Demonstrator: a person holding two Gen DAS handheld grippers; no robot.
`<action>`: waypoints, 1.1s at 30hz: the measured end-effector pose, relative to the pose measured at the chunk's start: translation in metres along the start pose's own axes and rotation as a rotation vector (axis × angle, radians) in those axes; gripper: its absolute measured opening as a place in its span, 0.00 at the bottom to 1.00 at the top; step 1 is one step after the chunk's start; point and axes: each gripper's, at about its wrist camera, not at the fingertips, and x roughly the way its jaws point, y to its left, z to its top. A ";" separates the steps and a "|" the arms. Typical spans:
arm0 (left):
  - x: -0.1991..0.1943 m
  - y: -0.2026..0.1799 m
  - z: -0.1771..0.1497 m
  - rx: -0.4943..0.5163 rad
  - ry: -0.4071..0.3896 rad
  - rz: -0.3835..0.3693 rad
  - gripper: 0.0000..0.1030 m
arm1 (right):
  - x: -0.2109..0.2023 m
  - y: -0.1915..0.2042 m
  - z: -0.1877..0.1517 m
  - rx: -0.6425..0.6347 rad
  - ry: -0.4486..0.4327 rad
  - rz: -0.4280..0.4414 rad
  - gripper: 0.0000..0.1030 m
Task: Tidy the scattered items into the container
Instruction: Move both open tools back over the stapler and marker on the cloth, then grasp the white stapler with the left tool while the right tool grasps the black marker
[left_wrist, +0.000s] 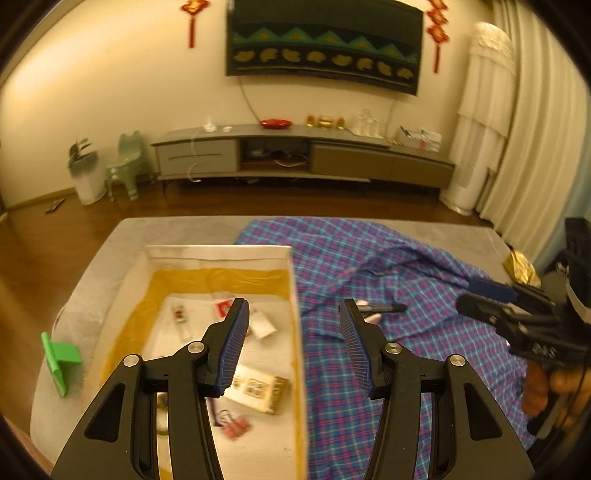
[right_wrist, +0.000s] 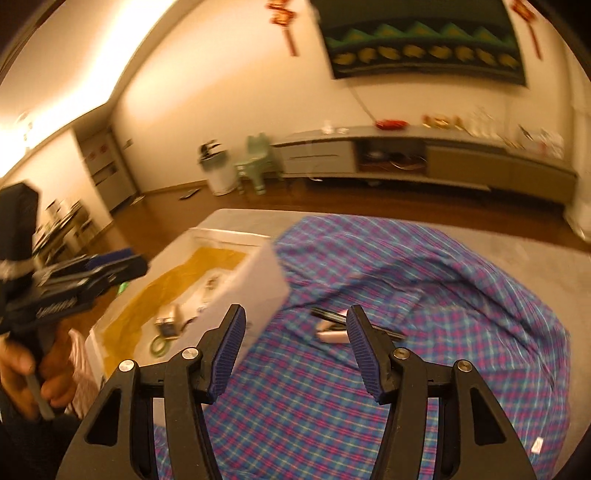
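**Both grippers empty above box and plaid cloth**

While the left wrist view looks down over a grey padded table, the left gripper hangs with its blue-padded fingers spread wide and nothing between them. Below and between them runs the right wall of the white cardboard box with a yellow lining, which stands on the left part of the table. Inside the box lie a small clear vial, a red-and-white packet, a white card, a cream printed carton and pink binder clips. A green plastic piece lies on the table just left of the box. A blue and purple plaid cloth covers the table to the right of the box, touching its wall. On the cloth, just behind the right finger, lie a black pen and a pale pink item, partly hidden. A crumpled gold wrapper lies at the far right edge. The right gripper shows at the right, held in a hand.

From the right wrist view, the right gripper hovers above the plaid cloth, fingers wide apart and empty. The black pen and the pale pink item lie on the cloth between the fingertips and partly behind the right one. The box stands to the left, a green tape roll visible inside. The left gripper is at the far left, held in a hand; how far it is open cannot be told from here.
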 end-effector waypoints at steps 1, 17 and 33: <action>0.003 -0.006 -0.001 0.012 0.006 -0.003 0.52 | 0.003 -0.006 -0.002 0.013 0.010 -0.013 0.57; 0.073 -0.046 -0.019 0.044 0.183 -0.030 0.52 | 0.121 -0.022 -0.018 -0.370 0.262 -0.125 0.43; 0.125 -0.079 -0.013 0.013 0.258 -0.110 0.53 | 0.148 -0.079 -0.019 -0.312 0.409 -0.014 0.05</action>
